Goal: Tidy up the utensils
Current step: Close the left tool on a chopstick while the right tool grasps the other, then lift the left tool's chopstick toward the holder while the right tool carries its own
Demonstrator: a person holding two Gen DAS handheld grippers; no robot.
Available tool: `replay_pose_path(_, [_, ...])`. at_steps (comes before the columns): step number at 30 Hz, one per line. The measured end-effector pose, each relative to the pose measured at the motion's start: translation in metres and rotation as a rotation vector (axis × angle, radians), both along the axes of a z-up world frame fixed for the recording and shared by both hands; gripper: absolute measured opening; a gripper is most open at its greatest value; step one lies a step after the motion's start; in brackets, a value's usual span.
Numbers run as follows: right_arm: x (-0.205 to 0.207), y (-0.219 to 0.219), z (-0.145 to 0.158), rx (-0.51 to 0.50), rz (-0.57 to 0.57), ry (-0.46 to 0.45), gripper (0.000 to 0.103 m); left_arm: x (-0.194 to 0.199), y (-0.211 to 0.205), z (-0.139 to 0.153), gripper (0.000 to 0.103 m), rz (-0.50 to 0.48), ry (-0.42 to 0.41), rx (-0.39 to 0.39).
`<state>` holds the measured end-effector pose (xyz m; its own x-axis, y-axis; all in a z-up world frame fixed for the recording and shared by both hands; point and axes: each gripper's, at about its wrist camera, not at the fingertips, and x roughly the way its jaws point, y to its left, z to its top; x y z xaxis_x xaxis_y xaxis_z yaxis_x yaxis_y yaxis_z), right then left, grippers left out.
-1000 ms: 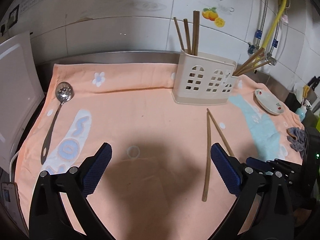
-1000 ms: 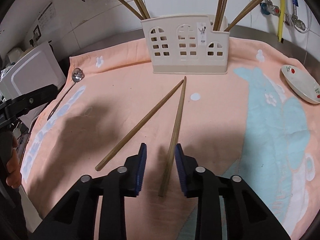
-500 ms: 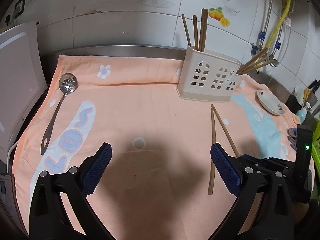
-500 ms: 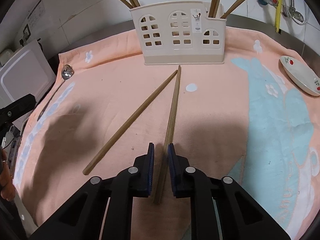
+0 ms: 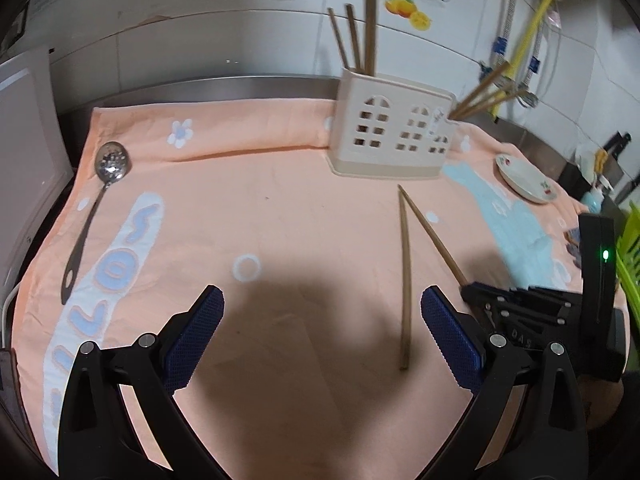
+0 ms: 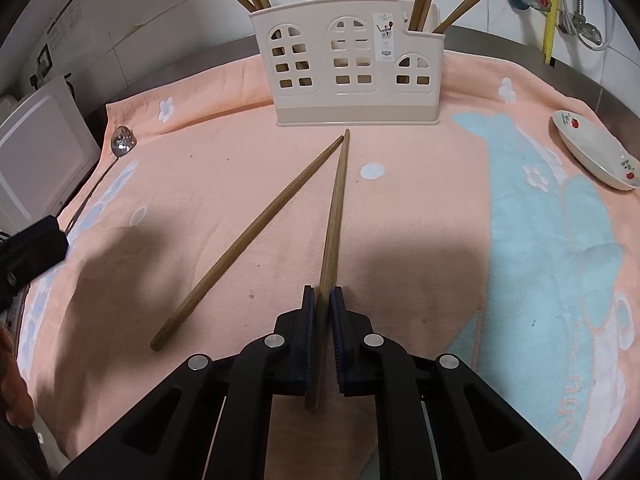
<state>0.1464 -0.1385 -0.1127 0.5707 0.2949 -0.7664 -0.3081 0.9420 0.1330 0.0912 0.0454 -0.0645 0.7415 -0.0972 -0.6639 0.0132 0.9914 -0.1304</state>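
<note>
Clamping right claw (image 6: 322,312) on chopstick (image 6: 334,216) near thick end; tip ahead, toward holder (image 6: 352,68). Stick light, stiff, smooth; may pivot. Second chopstick (image 6: 248,240) just left. Left claw (image 5: 320,332) apart, empty.

Home kitchen. White tiled wall (image 5: 224,40) with fruit stickers (image 5: 408,10) behind the cream utensil caddy (image 6: 352,76), steel counter edge (image 5: 208,88) beside it. Water valves and yellow hose (image 6: 551,8) right of the caddy.
</note>
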Motion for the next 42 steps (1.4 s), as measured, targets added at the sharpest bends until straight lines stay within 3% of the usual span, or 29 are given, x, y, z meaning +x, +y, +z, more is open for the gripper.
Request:
replay_pose_path(6, [-0.009, -0.009, 0.016, -0.007, -0.001, -0.066, 0.007, 0.001, -0.021, -0.009, 0.096, -0.069, 0.009, 0.004])
replay_pose_path(11, [-0.017, -0.017, 0.036, -0.004, -0.001, -0.143, 0.007, 0.007, -0.034, -0.017, 0.083, -0.113, 0.032, -0.012])
replay_pose_path(22, [-0.026, -0.033, 0.069, 0.037, -0.008, -0.242, 0.006, 0.03, -0.057, -0.038, 0.034, -0.191, 0.107, -0.044])
replay_pose_path(27, [-0.029, -0.038, 0.078, 0.049, -0.007, -0.266, 0.006, 0.038, -0.062, -0.045, 0.019, -0.209, 0.132, -0.049])
replay_pose_path(42, [-0.027, -0.041, 0.08, 0.057, -0.002, -0.27, 0.006, 0.055, -0.074, -0.057, 0.011, -0.215, 0.168, 0.002])
